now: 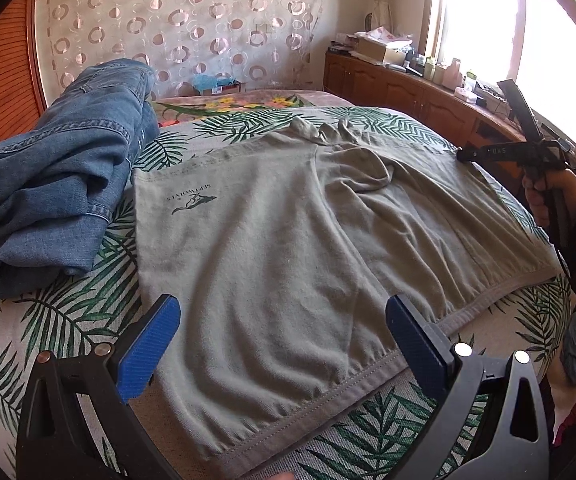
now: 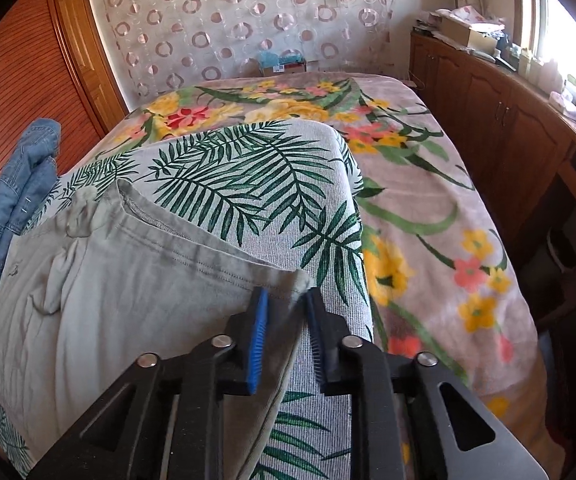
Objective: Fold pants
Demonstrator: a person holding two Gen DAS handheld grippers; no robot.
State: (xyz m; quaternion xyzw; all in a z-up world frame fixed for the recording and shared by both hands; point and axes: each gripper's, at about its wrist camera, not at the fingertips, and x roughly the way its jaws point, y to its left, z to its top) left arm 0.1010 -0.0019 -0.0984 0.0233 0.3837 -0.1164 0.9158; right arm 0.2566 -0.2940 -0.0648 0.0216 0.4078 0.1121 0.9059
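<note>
Grey-green shorts (image 1: 288,216) lie spread flat on a bed covered by a palm-leaf cloth (image 1: 72,320), with the hems toward the near edge and the waistband, its drawstring bunched into a small knot, at the far side. In the left wrist view the left gripper (image 1: 284,344) hovers just above the near hem, its blue-padded jaws spread wide with only the flat fabric showing between them and nothing caught. A small dark logo with lettering is printed near the left edge of the shorts. A pile of crumpled blue jeans (image 1: 60,184) sits on the bed just beside the shorts on the left, touching the leaf cloth. At the right edge of that view a person's hand (image 1: 544,196) grips the handle of the right gripper (image 2: 284,300), which reaches over the shorts' far right corner. The right wrist view shows that gripper's jaws drawn nearly together on the stitched corner of the shorts, a fold of the fabric pinched between the blue pads. Beneath the leaf cloth lies a flowered blanket (image 2: 428,216) running to the far end of the bed. A curtain with ring patterns (image 2: 248,20) hangs on the back wall, and wooden cabinets (image 2: 508,128) with clutter on top line the sunlit window side.
</note>
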